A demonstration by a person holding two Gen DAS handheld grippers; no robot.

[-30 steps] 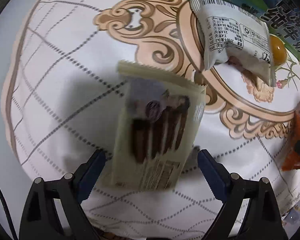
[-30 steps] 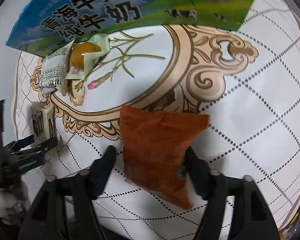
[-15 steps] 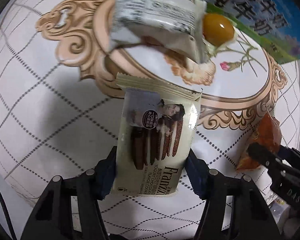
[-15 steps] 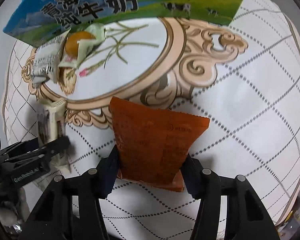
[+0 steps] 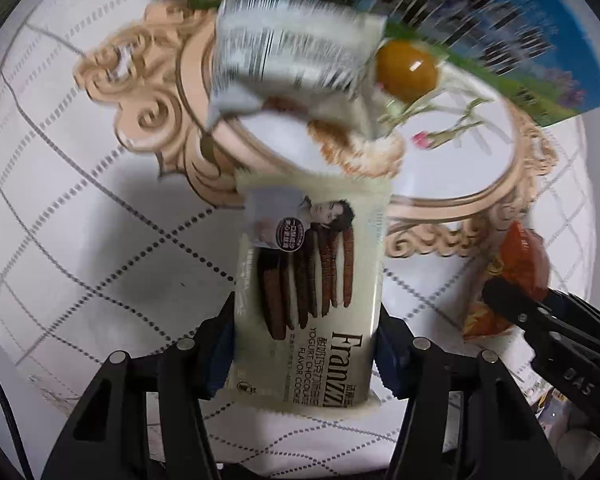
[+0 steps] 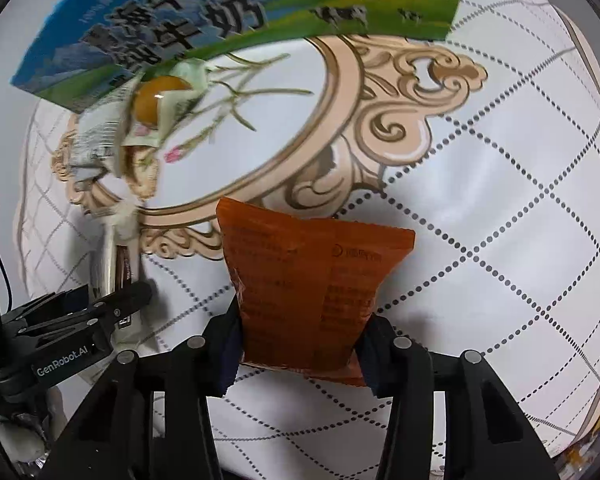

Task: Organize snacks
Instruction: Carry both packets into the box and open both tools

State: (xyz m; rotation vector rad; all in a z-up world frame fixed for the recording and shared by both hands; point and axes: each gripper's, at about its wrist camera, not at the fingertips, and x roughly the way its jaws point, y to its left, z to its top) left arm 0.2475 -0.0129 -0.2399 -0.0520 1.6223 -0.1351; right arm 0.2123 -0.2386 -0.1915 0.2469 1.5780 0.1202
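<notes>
The Franzzi cookie packet [image 5: 308, 300] sits lengthwise between the left gripper [image 5: 306, 350] – jaws closing, pads against its sides. The orange snack bag [image 6: 308, 292] is pinched likewise in the right gripper [image 6: 298, 344], jaws closing. Beyond lie a white wrapper [image 5: 292, 60], an egg-yolk pastry [image 5: 406, 68] – and a milk carton [image 6: 220, 12].

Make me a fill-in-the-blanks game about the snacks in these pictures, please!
1. The left gripper holds a cookie packet printed with the brand name ____.
2. The packet between the right gripper pads is coloured ____.
3. The milk box at the far edge of the tablecloth is blue and ____.

Missing words: Franzzi; orange; green
</notes>
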